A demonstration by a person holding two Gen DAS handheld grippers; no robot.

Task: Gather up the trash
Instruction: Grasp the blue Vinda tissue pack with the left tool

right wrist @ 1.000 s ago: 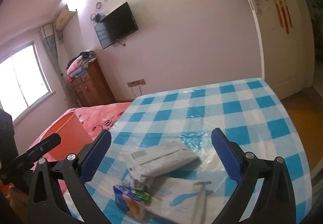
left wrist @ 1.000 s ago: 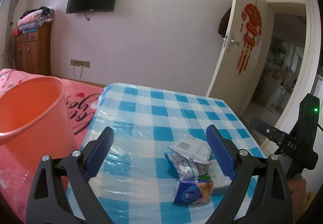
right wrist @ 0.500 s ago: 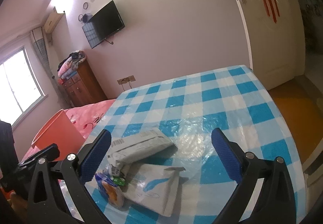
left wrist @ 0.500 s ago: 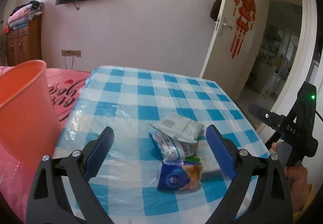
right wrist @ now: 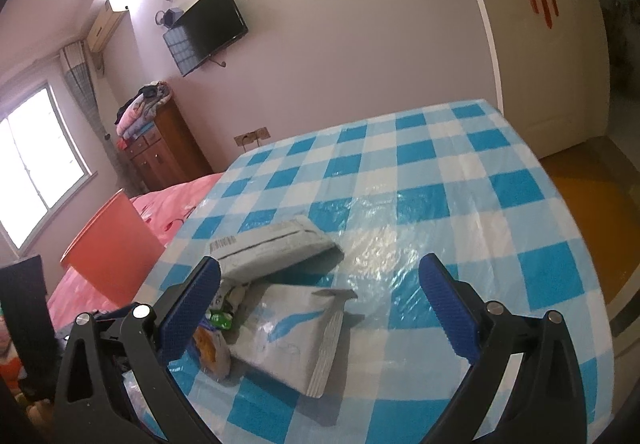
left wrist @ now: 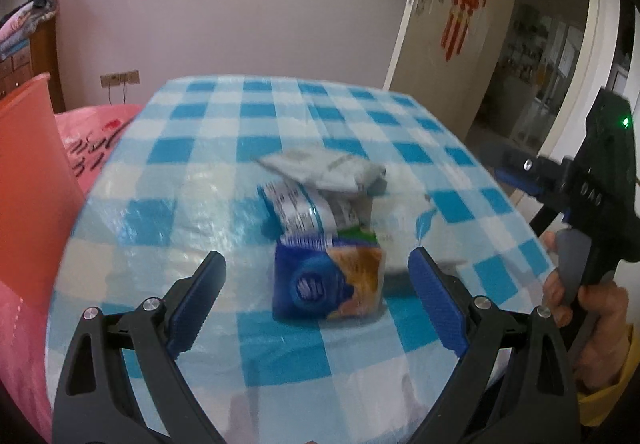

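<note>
The left gripper (left wrist: 318,284) is wide open and hovers low over the near edge of the table (left wrist: 192,148), with the blue snack packet (left wrist: 326,284) between its fingers but not touched. Behind this packet lie a striped wrapper (left wrist: 298,210), a grey mailer bag (right wrist: 276,250) and a flat white pouch (right wrist: 296,328), all touching in one pile close to the near edge. The far half of the table is free, and also the right side. The orange bin (left wrist: 28,180) stands beside the left edge, on the pink bed cover (right wrist: 176,200). The right gripper (right wrist: 320,308) is open too, with nothing in it, above the white pouch near the near right corner; a hand (left wrist: 592,308) holds its handle. Compared with half a second ago, the left gripper has come nearer to the pile, and the right one has moved lower toward it.
</note>
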